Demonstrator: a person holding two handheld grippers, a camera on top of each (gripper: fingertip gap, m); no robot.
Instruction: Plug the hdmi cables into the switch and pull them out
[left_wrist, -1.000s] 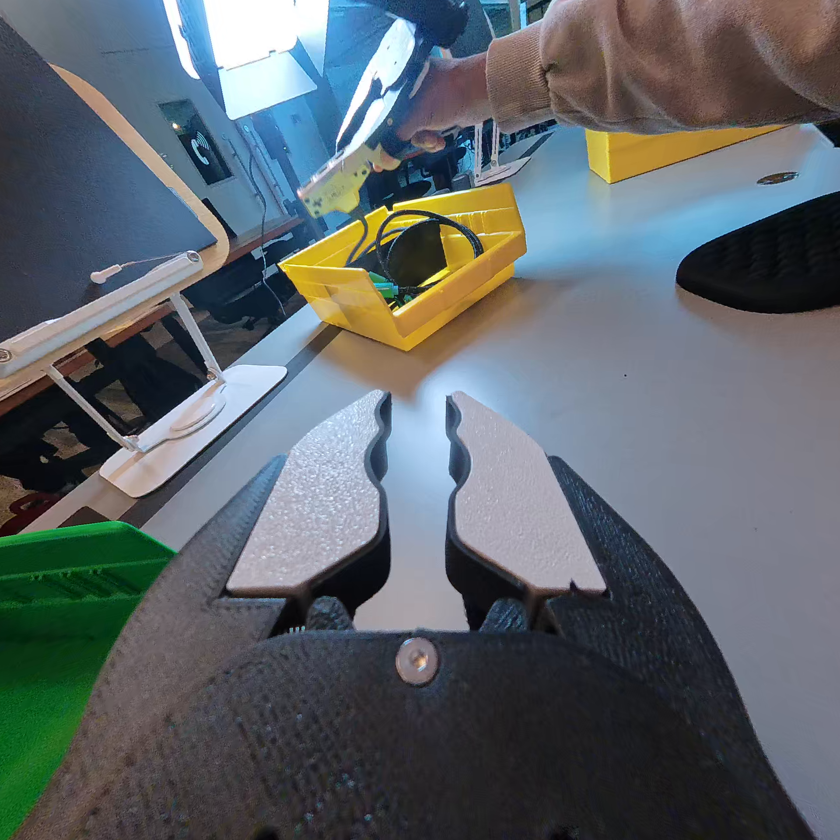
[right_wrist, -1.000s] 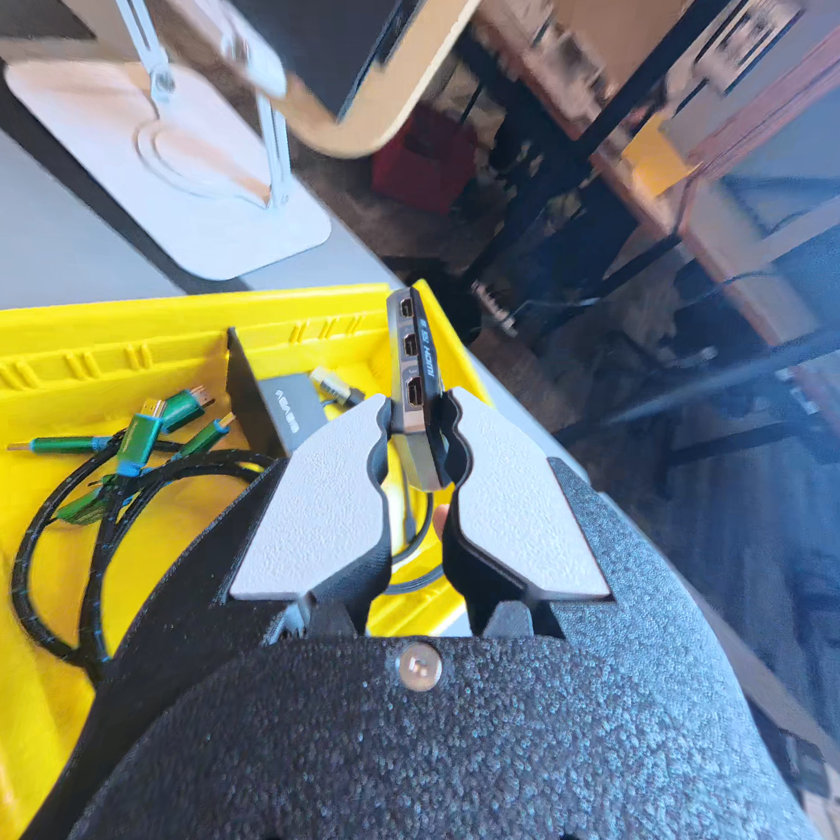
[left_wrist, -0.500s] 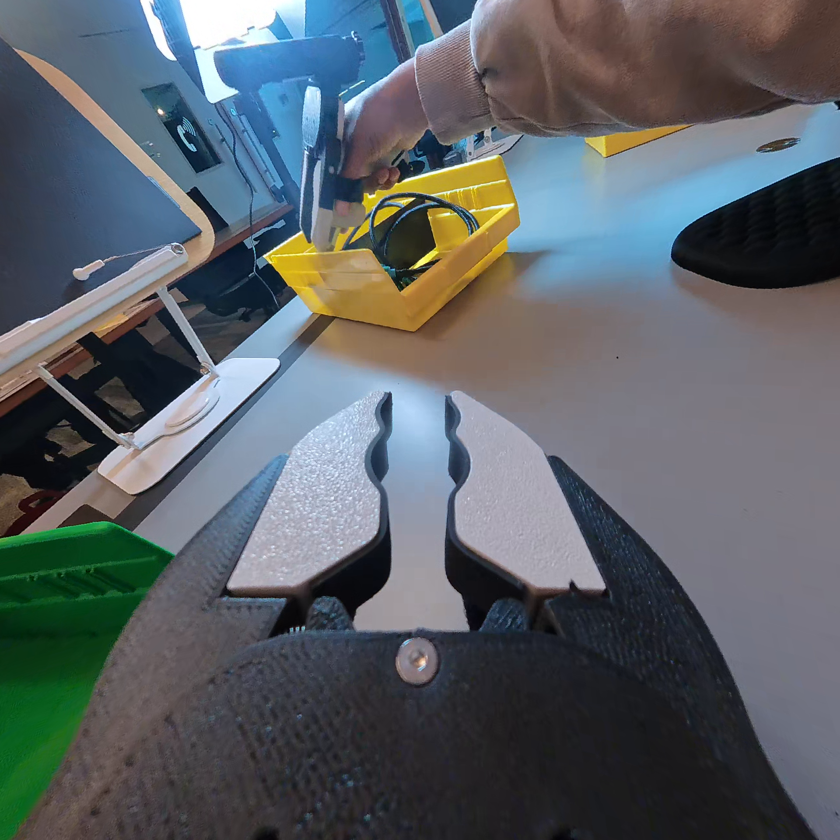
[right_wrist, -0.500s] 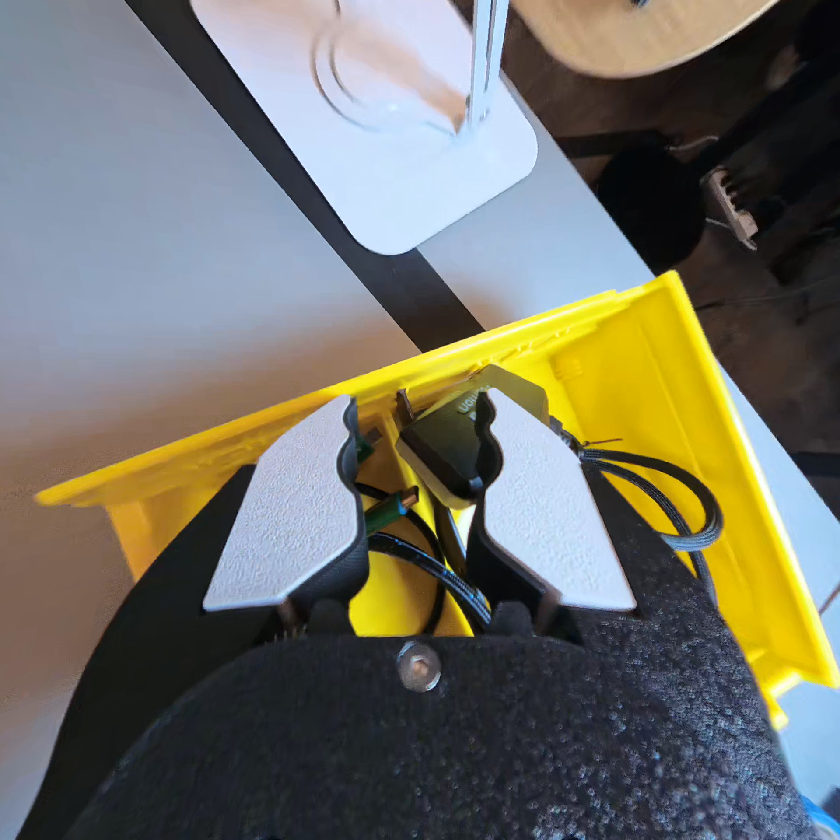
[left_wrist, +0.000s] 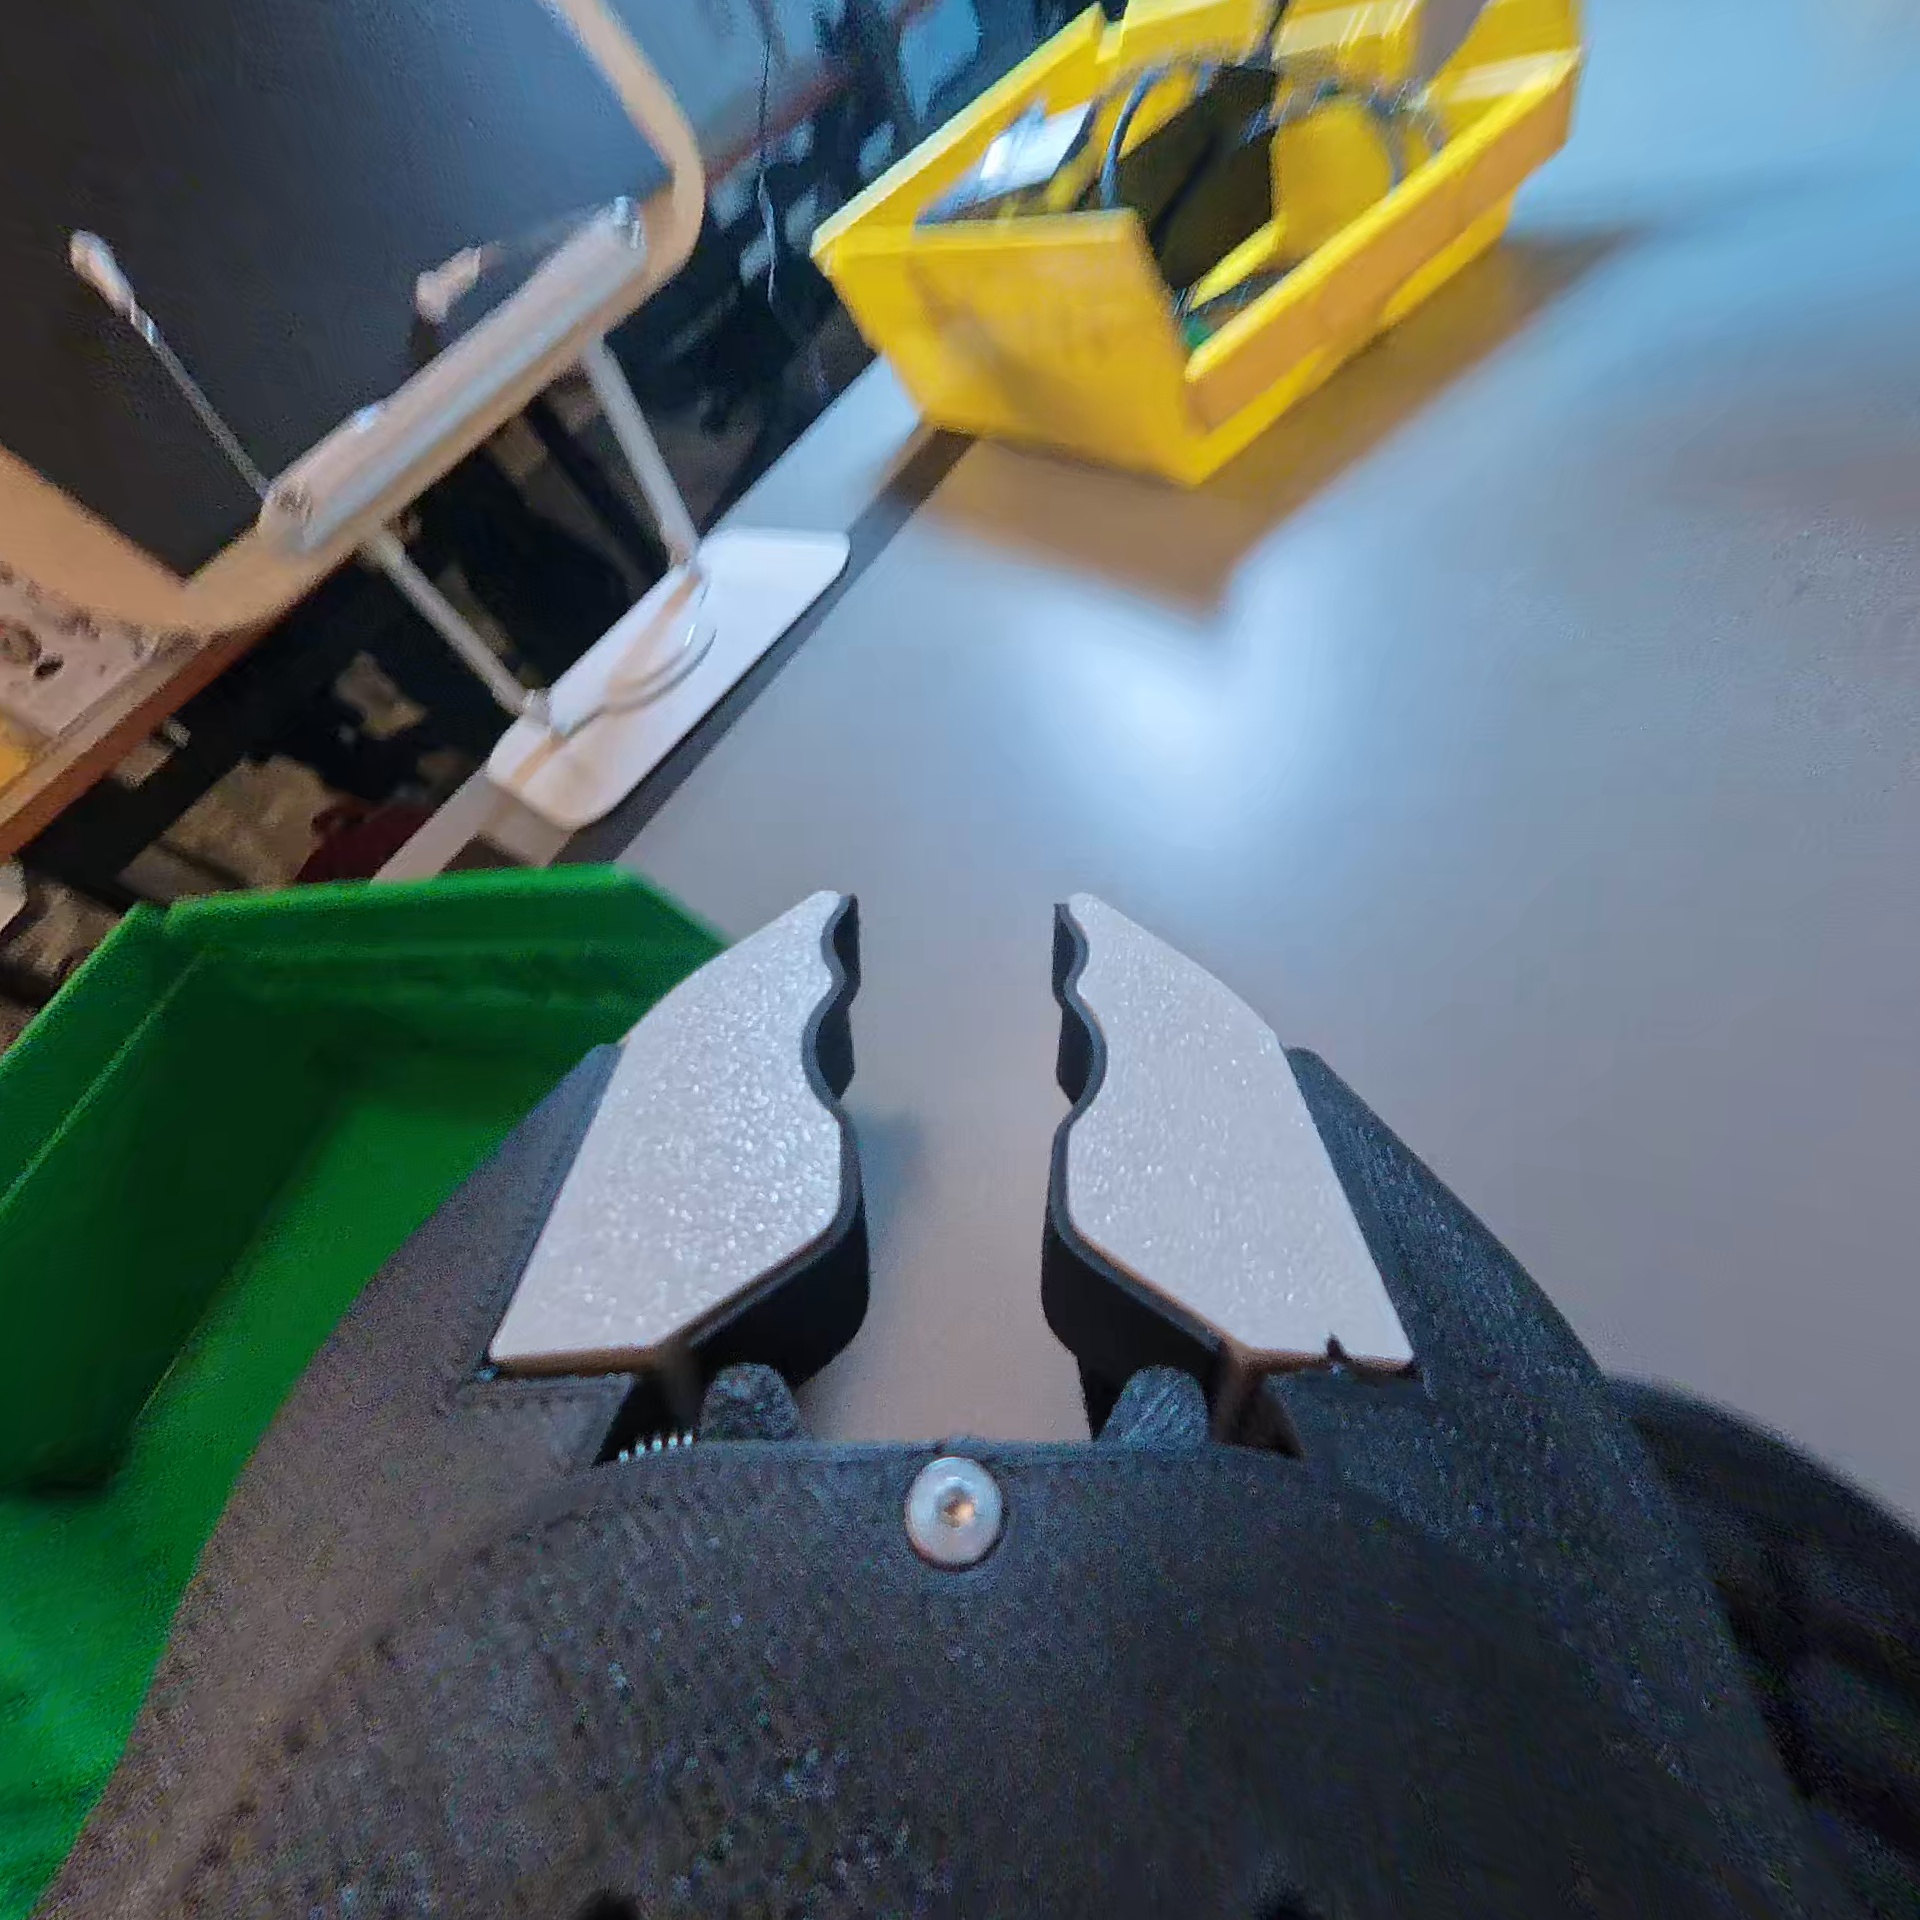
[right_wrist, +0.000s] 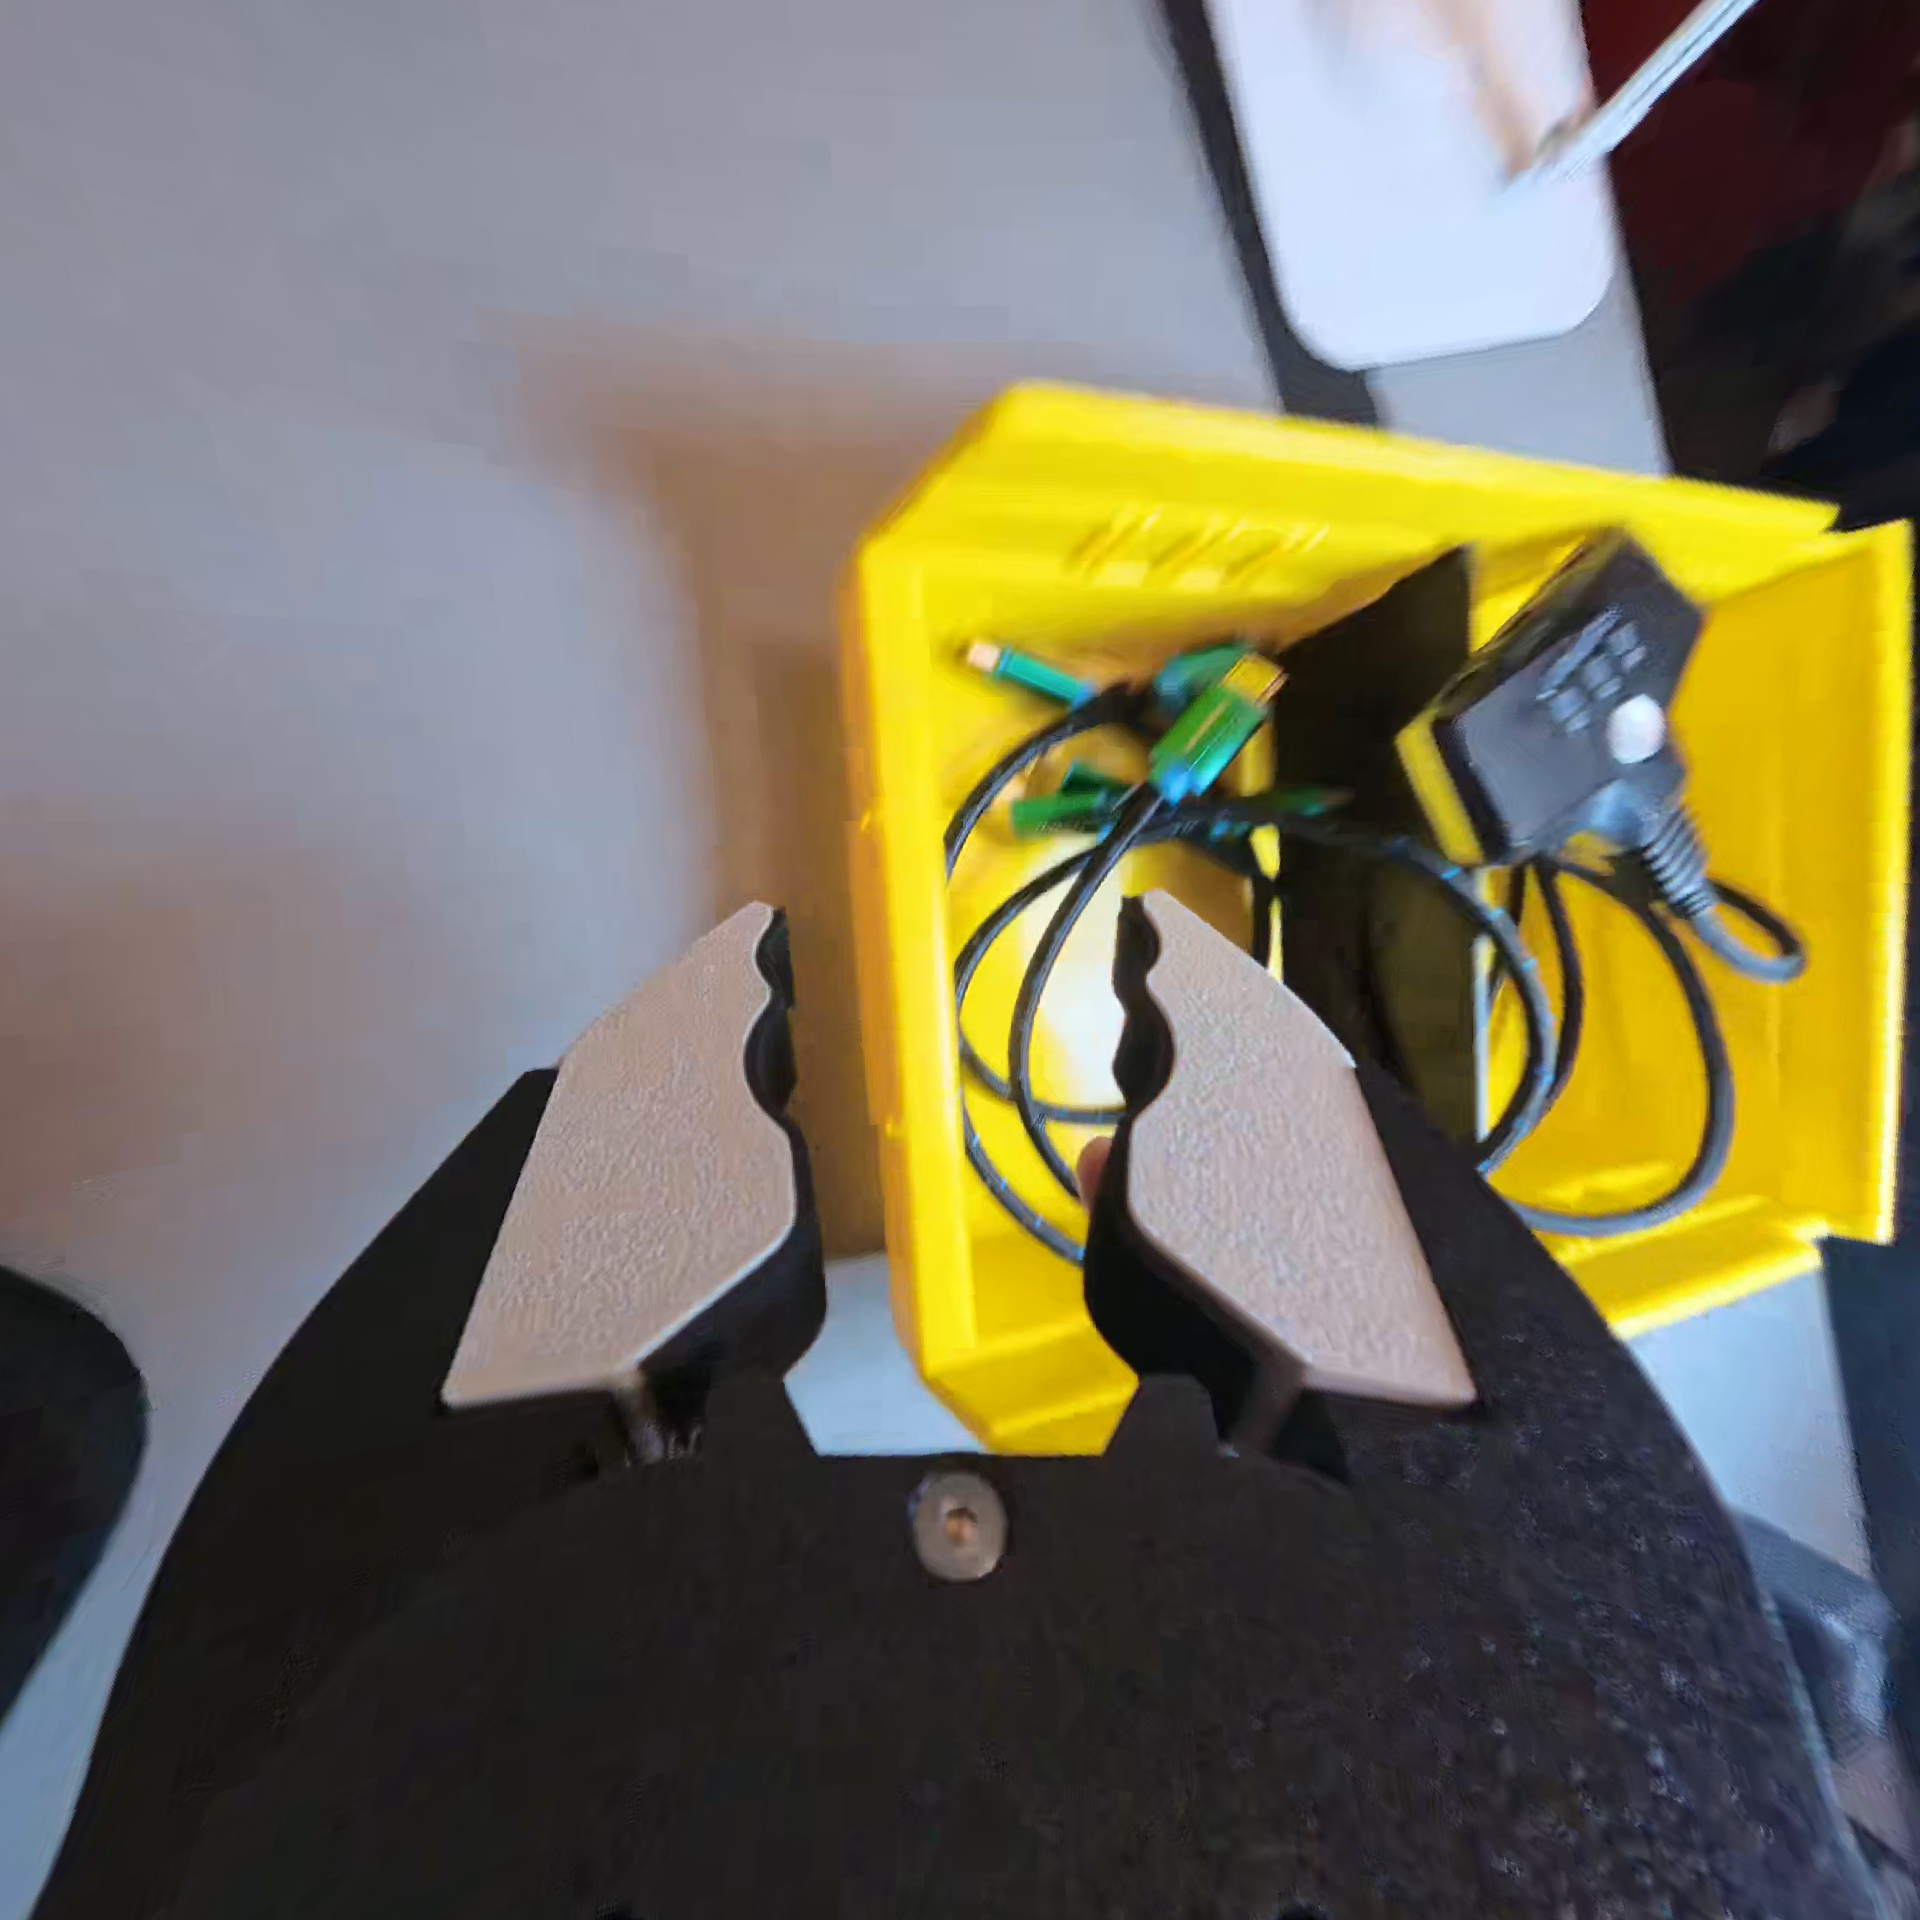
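HDMI cables (right_wrist: 1101, 935) in yellow bin (right_wrist: 1039, 499), beyond right hand-held gripper (right_wrist: 951, 935) (jaws apart).

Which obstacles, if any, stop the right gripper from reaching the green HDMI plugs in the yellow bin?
Probably none. The right gripper is open and empty above the yellow bin, whose top is uncovered. The green HDMI plugs lie exposed on the black cables, ahead of the fingertips.
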